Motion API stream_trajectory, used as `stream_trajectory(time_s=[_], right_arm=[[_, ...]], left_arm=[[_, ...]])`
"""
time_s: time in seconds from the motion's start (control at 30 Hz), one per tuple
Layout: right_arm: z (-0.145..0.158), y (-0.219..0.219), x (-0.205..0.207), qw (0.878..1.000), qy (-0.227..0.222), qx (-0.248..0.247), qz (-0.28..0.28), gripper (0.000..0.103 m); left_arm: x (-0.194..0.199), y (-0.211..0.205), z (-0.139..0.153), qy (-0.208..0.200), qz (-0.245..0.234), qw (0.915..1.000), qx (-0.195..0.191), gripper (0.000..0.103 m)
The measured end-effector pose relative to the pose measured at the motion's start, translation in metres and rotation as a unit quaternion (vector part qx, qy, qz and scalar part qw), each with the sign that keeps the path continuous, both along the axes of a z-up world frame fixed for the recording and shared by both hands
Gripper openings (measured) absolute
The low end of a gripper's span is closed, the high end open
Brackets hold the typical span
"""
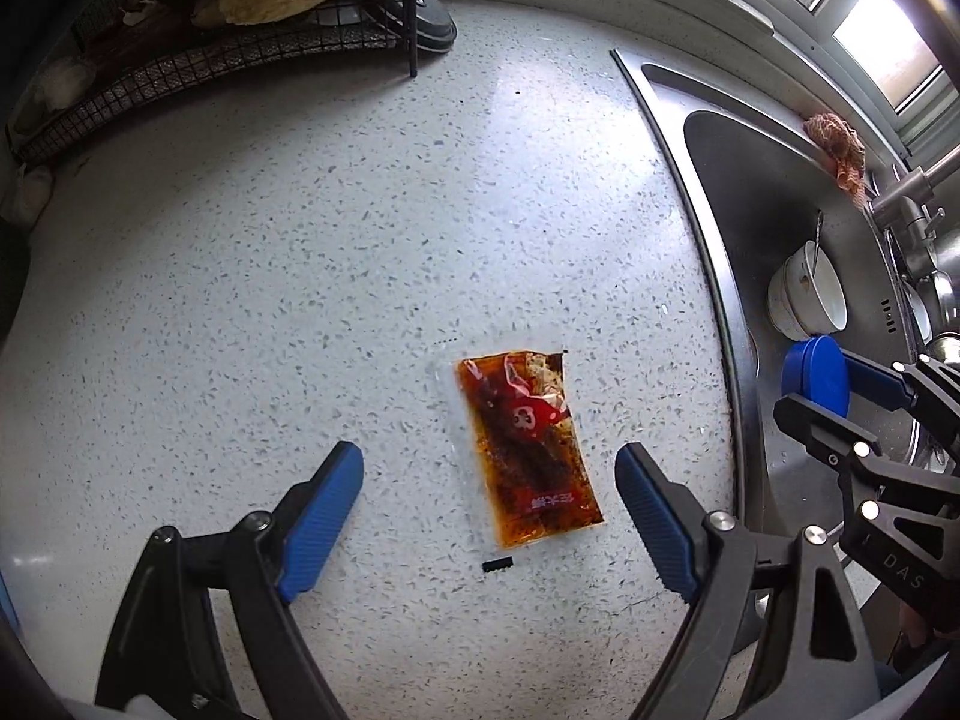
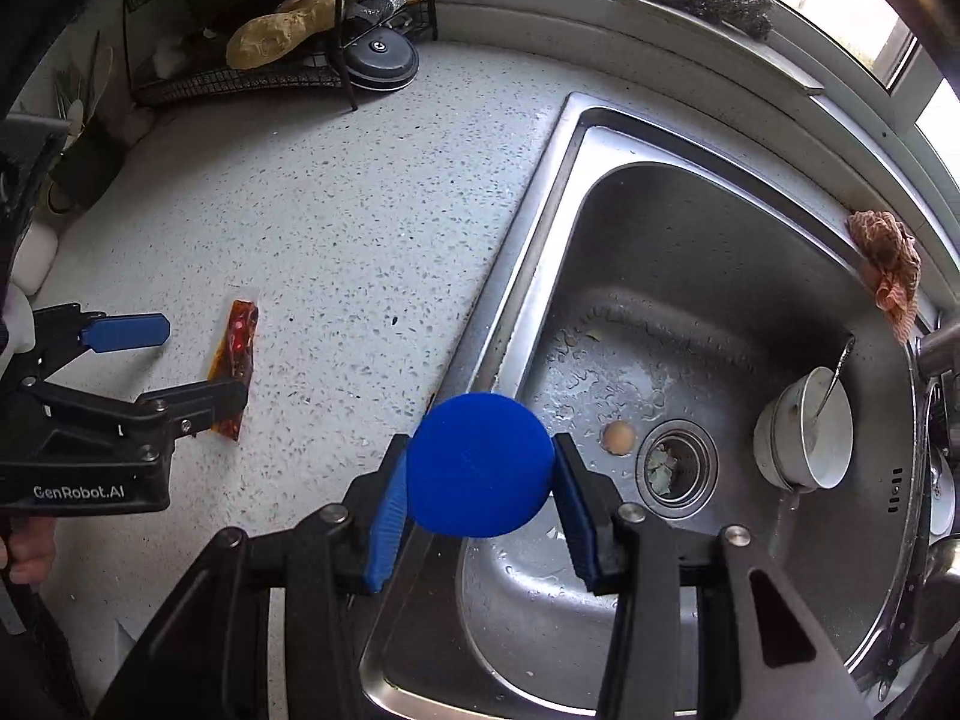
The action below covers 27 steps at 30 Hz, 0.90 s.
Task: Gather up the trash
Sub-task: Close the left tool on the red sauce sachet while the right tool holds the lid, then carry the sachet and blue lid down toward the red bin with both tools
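Left wrist view: left gripper [image 1: 489, 504] fingers spread wide, empty, straddling sauce packet [image 1: 528, 450] flat on surface [image 1: 300, 240] beside sink [image 2: 690, 228]. Likely limp, light, greasy; best pinched across the middle. Right gripper [image 2: 477, 504] clamped on blue lid [image 2: 480, 465].

Your countertop [image 1: 252, 276] is white, flecked all over with small grey-blue specks. At six o'clock of it lies a clear sauce packet [image 1: 528, 450], filled brown-orange with a red patch. At its three o'clock the sink [image 2: 690, 252] is plain grey steel, with a white bowl [image 2: 804, 438] inside. At twelve o'clock the wire rack [image 1: 198, 66] is black mesh. Your left gripper [image 1: 489, 504] is black with ribbed blue pads. The right gripper [image 2: 477, 504] matches it, and the round lid [image 2: 480, 465] between its pads is solid blue.
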State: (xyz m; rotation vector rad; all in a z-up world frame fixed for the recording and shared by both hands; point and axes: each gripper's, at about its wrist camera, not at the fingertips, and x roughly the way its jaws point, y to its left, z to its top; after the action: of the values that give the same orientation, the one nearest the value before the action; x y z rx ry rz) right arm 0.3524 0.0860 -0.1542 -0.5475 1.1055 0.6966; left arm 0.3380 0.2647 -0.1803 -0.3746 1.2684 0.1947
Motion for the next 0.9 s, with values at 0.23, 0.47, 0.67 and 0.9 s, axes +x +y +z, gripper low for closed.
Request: stream_trajectory(time_s=[0.23,0.47,0.67,0.9], right_arm=[[-0.003,0.002,0.003,1.0,0.002,-0.001,-0.008,0.043],[-0.005,0.01,0.004,1.0,0.009,0.005,-0.004,0.043],[-0.003,0.014,-0.006,1.0,0.012,0.013,0.002,0.043],[0.006,0.008,-0.022,1.0,0.006,0.024,0.013,0.043]], left_arm=[[0.0,-0.003,0.0,-0.001,0.005,0.9996,0.027,0.055],[-0.014,0.004,0.005,-0.007,0.019,0.9997,0.011,0.021],[-0.031,-0.003,0.007,-0.017,0.021,0.9995,0.013,0.013],[-0.049,-0.014,0.02,-0.03,0.007,0.9994,0.015,0.011]])
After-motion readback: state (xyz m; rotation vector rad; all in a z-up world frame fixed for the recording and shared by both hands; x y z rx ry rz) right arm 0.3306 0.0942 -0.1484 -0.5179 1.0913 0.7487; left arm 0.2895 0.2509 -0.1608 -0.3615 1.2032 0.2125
